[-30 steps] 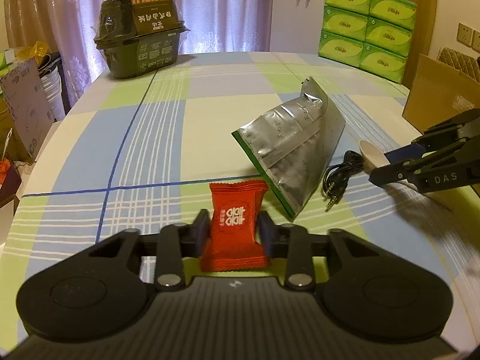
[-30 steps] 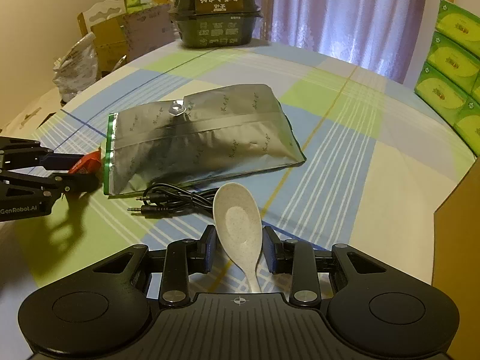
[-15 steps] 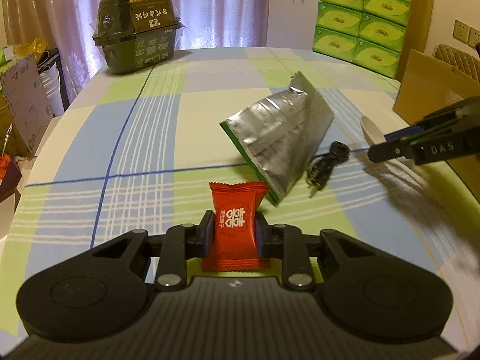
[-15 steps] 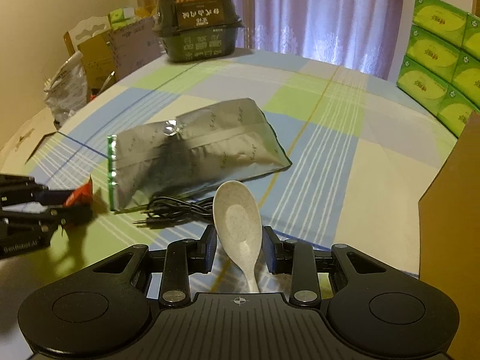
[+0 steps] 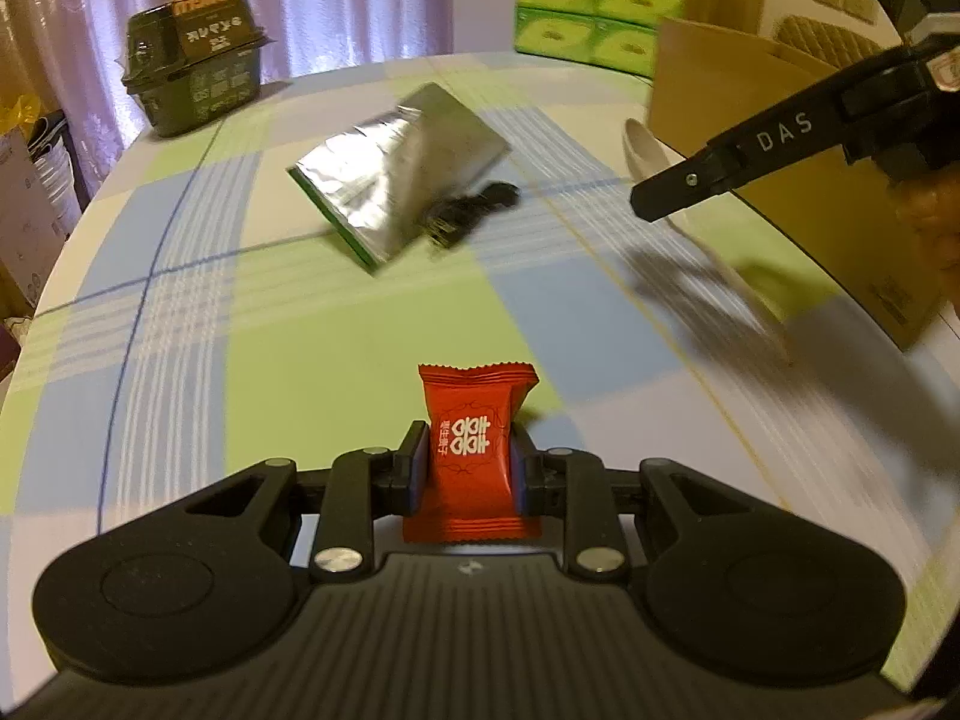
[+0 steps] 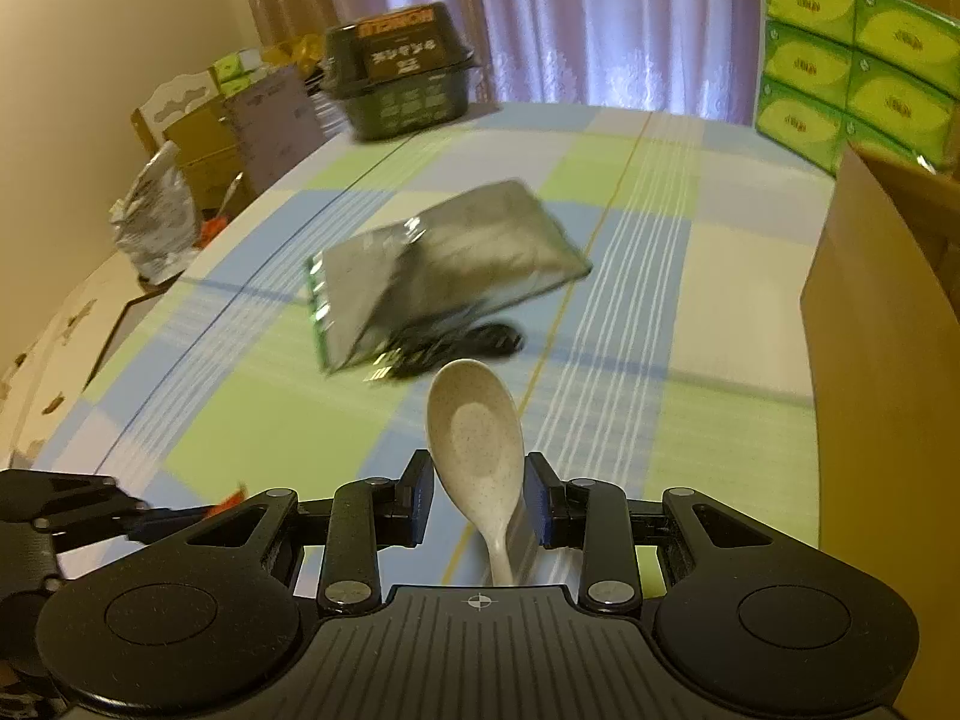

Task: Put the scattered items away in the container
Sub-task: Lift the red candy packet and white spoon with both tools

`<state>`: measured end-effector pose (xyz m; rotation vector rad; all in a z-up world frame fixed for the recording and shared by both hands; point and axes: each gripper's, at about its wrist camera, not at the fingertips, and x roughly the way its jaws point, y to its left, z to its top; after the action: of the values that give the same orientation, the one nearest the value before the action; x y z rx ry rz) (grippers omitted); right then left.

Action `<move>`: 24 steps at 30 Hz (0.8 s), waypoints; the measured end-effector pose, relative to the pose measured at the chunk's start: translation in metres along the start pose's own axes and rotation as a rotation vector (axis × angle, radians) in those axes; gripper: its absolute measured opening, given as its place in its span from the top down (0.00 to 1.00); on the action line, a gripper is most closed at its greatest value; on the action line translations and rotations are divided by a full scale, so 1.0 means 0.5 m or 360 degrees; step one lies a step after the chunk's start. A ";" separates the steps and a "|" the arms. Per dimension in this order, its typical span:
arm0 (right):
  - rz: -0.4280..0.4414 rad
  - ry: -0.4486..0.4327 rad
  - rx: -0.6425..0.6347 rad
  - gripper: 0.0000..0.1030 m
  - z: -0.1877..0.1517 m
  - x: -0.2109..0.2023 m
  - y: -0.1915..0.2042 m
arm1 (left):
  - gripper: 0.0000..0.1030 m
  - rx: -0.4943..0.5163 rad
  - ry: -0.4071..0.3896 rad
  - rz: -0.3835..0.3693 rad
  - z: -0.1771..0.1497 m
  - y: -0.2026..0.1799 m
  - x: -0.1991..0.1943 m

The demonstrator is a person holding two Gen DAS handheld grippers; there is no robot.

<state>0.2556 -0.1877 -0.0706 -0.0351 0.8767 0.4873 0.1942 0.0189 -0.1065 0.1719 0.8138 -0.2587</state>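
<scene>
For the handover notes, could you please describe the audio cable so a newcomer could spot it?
Start at the checked tablecloth. Mid-table lies a silver foil pouch. The black coiled cable touches its edge nearest the cardboard box, the only dark, thin item there.

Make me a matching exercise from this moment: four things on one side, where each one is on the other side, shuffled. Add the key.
Things:
1. red candy packet
2. speckled spoon
3. silver pouch
4. black cable

Places:
A. lying flat on the checked tablecloth
B. held in the right tool
C. bunched against the pouch's edge
D. held in the left tool

Pairs: 1-D, 2-B, 3-A, 4-C
</scene>
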 end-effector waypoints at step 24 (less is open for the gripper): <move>-0.0014 0.0052 0.0175 0.66 -0.187 -0.069 0.053 | 0.79 -0.0101 0.0081 -0.0008 -0.067 -0.090 -0.095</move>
<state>0.1576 -0.1989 -0.1009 0.0538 0.9338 0.4305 0.1265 -0.0082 -0.0968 0.1169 0.8719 -0.2337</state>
